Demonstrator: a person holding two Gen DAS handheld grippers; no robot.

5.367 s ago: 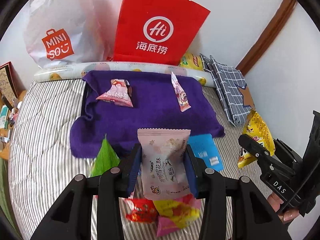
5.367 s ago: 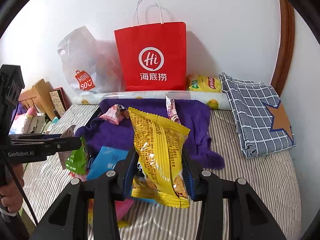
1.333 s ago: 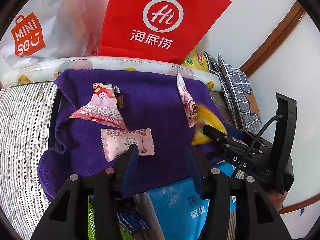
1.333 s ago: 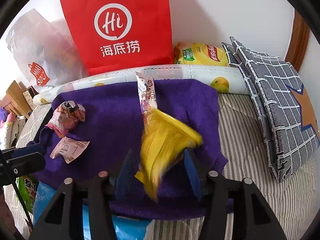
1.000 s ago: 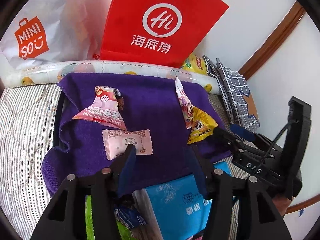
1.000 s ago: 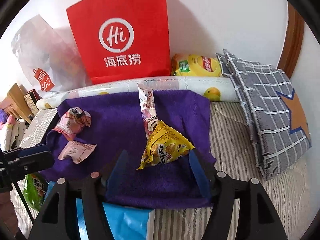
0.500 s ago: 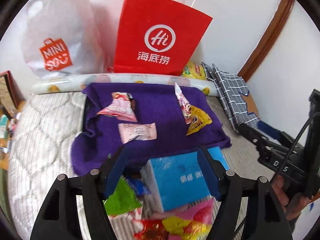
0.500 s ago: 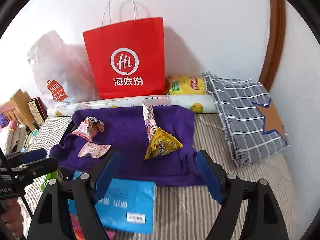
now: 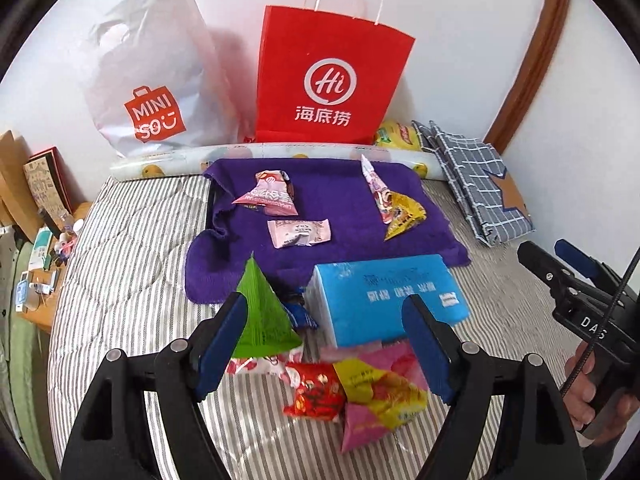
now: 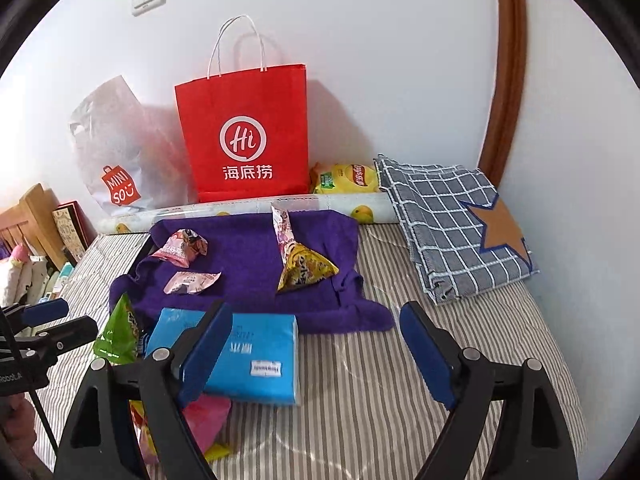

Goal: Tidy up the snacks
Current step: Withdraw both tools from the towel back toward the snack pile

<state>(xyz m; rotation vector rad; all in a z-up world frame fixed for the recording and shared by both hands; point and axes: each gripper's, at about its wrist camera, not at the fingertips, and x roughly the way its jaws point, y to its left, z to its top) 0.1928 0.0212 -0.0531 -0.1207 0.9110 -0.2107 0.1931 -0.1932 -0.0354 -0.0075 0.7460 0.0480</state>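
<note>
Here, in the left wrist view: left gripper spread wide and holding nothing, poised above the loose pile on the striped bed. Green packet just inside the left finger, blue pack between the fingers, red packet and yellow-pink packet nearer the camera. Farther back, on the purple towel: pink triangular packet, pale pink wrapper just in front of it, slim pink stick packet and yellow packet touching on the right side. Red paper bag and white plastic bag upright against the wall. Right gripper at the right edge, held in a hand.

Next, in the right wrist view: right gripper likewise spread and holding nothing, over bare striped bedding beside the blue pack. Same four snacks on the purple towel, yellow packet against the stick packet. Chips bag by the wall, folded checked cloth to the right.
</note>
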